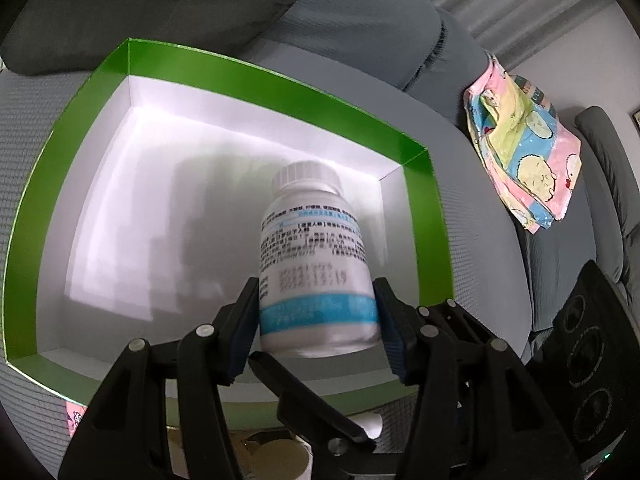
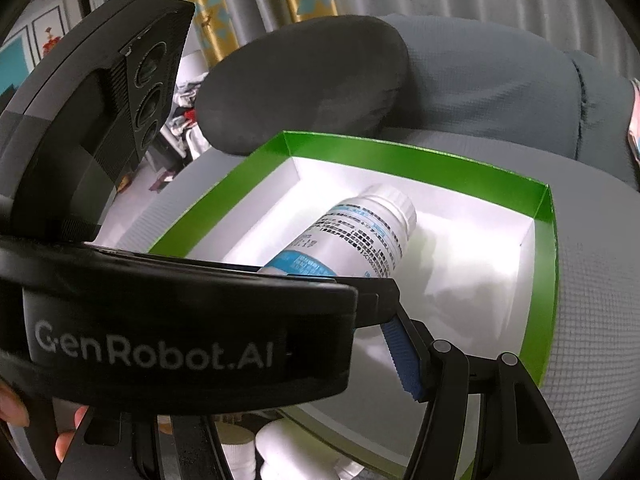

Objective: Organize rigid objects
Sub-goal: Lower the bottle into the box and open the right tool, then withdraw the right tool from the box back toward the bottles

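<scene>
A white pill bottle [image 1: 316, 264] with a blue band and a ribbed white cap sits between the blue pads of my left gripper [image 1: 316, 312], cap pointing away, over the white floor of a green-rimmed open box [image 1: 416, 168]. The pads touch both of its sides and the bottle looks blurred. In the right wrist view the bottle [image 2: 360, 236] lies slanted inside the box [image 2: 544, 216], its base hidden behind the left gripper's black housing [image 2: 180, 320]. My right gripper [image 2: 320, 320] hovers over the box's near edge. One of its fingers [image 2: 404, 360] shows a bare blue pad; the other is hidden.
The box rests on a light grey textured seat [image 1: 480, 240]. A dark cushion [image 2: 304, 80] lies behind it, and a pastel patterned cloth [image 1: 520, 152] lies to the right. More white bottles [image 2: 280, 452] sit below the box's near edge. A person's fingers [image 2: 68, 440] hold the left gripper.
</scene>
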Tool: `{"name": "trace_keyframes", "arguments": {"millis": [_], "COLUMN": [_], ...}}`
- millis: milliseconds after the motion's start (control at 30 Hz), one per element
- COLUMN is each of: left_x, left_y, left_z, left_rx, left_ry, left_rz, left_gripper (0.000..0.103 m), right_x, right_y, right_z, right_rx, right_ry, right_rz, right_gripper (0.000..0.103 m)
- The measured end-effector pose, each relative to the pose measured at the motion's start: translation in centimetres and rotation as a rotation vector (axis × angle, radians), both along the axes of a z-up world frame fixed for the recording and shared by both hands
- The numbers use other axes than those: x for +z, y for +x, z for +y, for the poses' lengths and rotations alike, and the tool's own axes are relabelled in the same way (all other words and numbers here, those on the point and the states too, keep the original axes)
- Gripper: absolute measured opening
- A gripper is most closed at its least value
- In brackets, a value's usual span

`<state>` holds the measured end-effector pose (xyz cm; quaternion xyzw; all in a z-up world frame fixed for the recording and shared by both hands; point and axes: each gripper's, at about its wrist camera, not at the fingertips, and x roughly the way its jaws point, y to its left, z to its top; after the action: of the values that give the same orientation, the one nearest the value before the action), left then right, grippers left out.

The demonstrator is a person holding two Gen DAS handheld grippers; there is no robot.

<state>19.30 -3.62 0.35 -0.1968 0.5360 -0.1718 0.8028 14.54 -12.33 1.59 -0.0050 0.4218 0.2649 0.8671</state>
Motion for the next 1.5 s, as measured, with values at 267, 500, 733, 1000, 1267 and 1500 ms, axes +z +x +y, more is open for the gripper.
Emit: {"name": "trace_keyframes", "arguments": {"millis": [267, 500, 733, 1000, 1267, 1500], "left_x": [0.0, 1.5, 3.1, 4.7, 4.0, 3.1], "left_y": [0.1, -0.7, -2.6, -6.9, -12.6, -16.9], "left_z": [0.8, 1.4, 1.9, 2.8, 3.0, 2.1], "left_rx": [0.076, 0.110, 0.142, 0.167, 0.165, 0.142], "left_ry": [0.045, 0.136, 0.239, 0.372, 0.417, 0.420], "left_rz": [0.009, -0.026, -0.098, -0.178, -0.211, -0.233], "left_gripper": [0.092, 0.092, 0.092, 0.092, 0.092, 0.092], "right_x": [-0.1, 1.3, 3.2, 4.8, 5.1, 4.1], "right_y": [0.2, -1.2, -3.5, -7.0, -11.4, -14.5], "right_z": [-0.4, -1.3, -2.5, -3.9, -5.3, -4.6], "right_rx": [-0.040, -0.077, -0.132, -0.155, -0.150, -0.107], "right_ry": [-0.037, -0.067, -0.092, -0.063, -0.010, -0.027], "right_rz": [0.003, -0.036, -0.075, -0.094, -0.062, -0.035], "right_gripper": [0.068, 0.072, 0.079, 0.080, 0.080, 0.080]}}
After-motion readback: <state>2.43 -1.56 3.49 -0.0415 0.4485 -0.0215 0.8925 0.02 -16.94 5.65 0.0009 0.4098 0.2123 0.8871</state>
